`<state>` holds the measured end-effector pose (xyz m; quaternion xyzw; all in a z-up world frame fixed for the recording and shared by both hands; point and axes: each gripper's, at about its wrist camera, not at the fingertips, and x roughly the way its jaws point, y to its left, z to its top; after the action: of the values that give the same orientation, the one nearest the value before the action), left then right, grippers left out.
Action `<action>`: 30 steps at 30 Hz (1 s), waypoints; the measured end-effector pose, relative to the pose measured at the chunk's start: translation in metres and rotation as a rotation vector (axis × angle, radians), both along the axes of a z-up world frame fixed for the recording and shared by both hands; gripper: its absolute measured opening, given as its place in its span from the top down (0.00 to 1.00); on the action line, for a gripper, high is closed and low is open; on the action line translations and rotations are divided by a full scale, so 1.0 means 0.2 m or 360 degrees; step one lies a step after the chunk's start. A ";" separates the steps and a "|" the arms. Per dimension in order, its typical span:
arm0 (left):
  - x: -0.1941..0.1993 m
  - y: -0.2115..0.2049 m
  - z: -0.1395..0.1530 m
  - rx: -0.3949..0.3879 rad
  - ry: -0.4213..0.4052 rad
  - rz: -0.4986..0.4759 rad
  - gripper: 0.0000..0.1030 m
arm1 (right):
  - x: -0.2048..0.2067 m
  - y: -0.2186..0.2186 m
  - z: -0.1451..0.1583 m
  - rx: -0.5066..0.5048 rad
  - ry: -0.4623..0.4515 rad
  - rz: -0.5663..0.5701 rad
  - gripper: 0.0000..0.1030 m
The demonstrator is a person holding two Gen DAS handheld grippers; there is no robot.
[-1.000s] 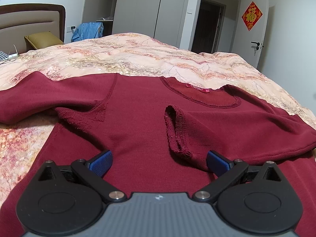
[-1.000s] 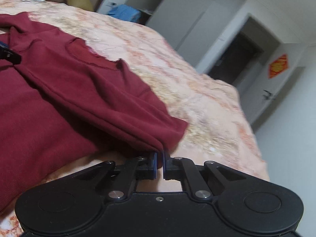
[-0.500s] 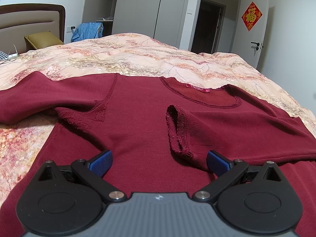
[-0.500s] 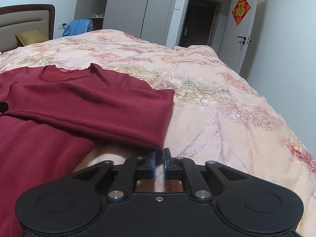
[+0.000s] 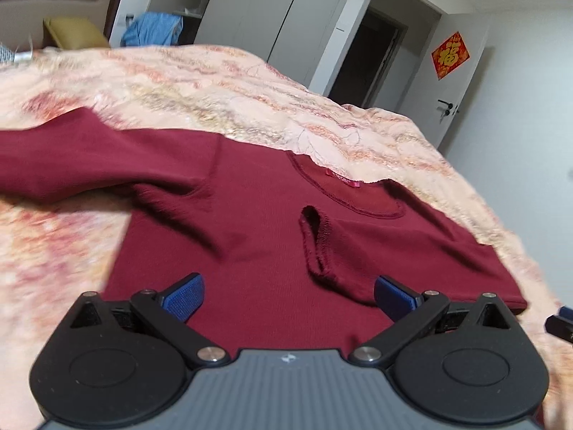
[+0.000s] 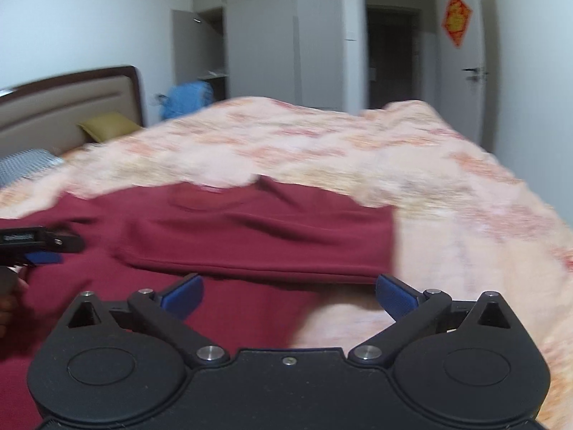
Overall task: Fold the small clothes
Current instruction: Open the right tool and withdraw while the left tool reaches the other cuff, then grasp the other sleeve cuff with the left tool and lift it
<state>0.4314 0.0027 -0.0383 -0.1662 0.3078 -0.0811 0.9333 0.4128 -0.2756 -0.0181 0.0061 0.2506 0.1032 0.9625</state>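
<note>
A dark red long-sleeved top [image 5: 250, 222] lies flat on the bed, its neckline [image 5: 343, 186] pointing away. Its right sleeve [image 5: 412, 251] is folded across the chest, with the cuff [image 5: 315, 243] near the middle. The left sleeve [image 5: 71, 157] stretches out to the left. My left gripper [image 5: 288, 295] is open and empty just above the top's body. My right gripper [image 6: 288, 294] is open and empty by the folded sleeve [image 6: 258, 236] at the top's right edge. The left gripper's fingers [image 6: 39, 240] show at the left of the right wrist view.
The top lies on a peach floral quilt [image 5: 215, 86] that covers the bed. A headboard [image 6: 68, 107] and an olive pillow [image 6: 107, 125] are at the far left. Blue clothing [image 5: 154, 30], wardrobes and a doorway [image 5: 361, 61] stand behind the bed.
My right gripper has opened and let go of the sleeve, which now lies folded across the chest, and it has pulled back. The left gripper has tilted and shifted slightly.
</note>
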 end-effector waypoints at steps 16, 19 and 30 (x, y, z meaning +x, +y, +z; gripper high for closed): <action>-0.33 1.20 0.07 0.0122 0.0151 0.0812 0.00 | -0.23 0.51 -0.25 0.0147 0.0194 0.0173 0.00; -0.32 1.39 0.05 -0.0067 0.0077 0.0901 0.00 | -0.28 0.56 -0.29 0.0024 0.0117 0.0168 0.00; -0.22 1.63 0.02 -0.0199 -0.0084 0.1299 0.34 | -0.27 0.56 -0.33 0.0006 0.0115 0.0174 0.00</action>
<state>0.3865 0.3292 -0.0346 -0.3289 0.1872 0.2729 0.8845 0.3581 -0.1635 -0.0836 -0.0020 0.2851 0.1558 0.9458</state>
